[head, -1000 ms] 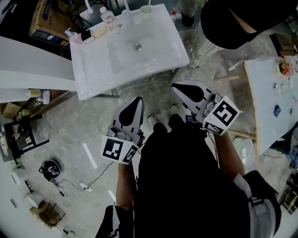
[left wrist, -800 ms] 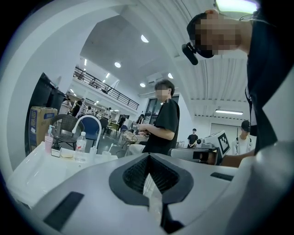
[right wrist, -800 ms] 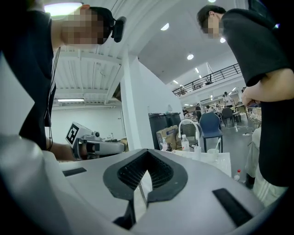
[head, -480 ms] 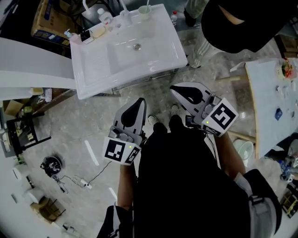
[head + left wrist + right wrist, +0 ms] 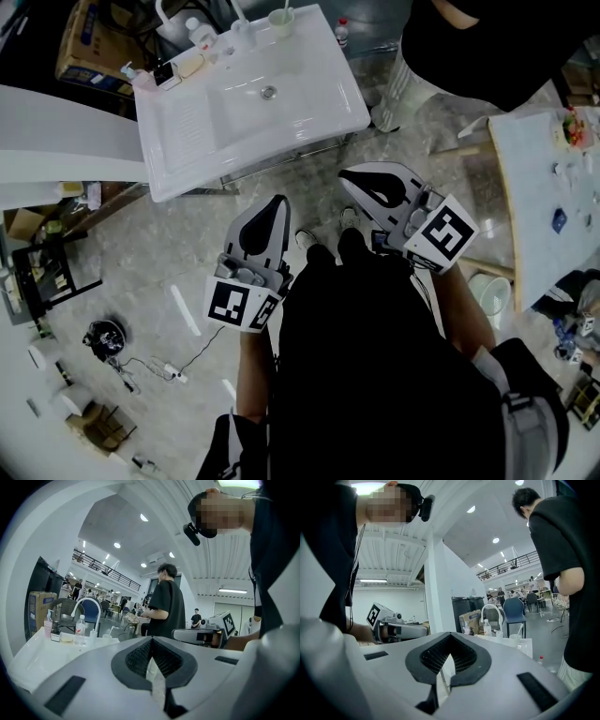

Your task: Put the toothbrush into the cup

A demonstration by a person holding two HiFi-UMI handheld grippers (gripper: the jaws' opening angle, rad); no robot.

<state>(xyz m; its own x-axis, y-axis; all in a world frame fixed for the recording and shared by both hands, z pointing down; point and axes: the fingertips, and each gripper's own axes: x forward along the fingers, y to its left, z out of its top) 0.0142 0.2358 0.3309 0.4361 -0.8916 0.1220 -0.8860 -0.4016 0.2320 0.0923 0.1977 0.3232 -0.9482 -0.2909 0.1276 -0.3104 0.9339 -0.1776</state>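
Observation:
A pale cup [image 5: 280,19] stands at the far edge of the white sink [image 5: 187,141], and a thin white toothbrush [image 5: 287,7] stands upright in it. The right gripper view shows the same cup [image 5: 514,640] beside the curved faucet [image 5: 492,613]. My left gripper [image 5: 274,202] and right gripper [image 5: 349,176] hang close to my body, over the floor and short of the sink's near edge. Both are shut with nothing between the jaws. Each also shows in its own view, the left gripper [image 5: 151,639] and the right gripper [image 5: 450,634], pointing about level.
A water bottle [image 5: 197,33], a soap dish [image 5: 192,64] and a pump bottle [image 5: 131,73] line the sink's back edge. Another person in black [image 5: 469,37] stands at the sink's right. A white table [image 5: 544,187] and a bucket [image 5: 489,298] are on my right, and a cardboard box [image 5: 84,42] is behind the sink.
The sink and the other person have slid slightly towards the top of the head view. Both grippers stay shut and keep almost the same place by my body.

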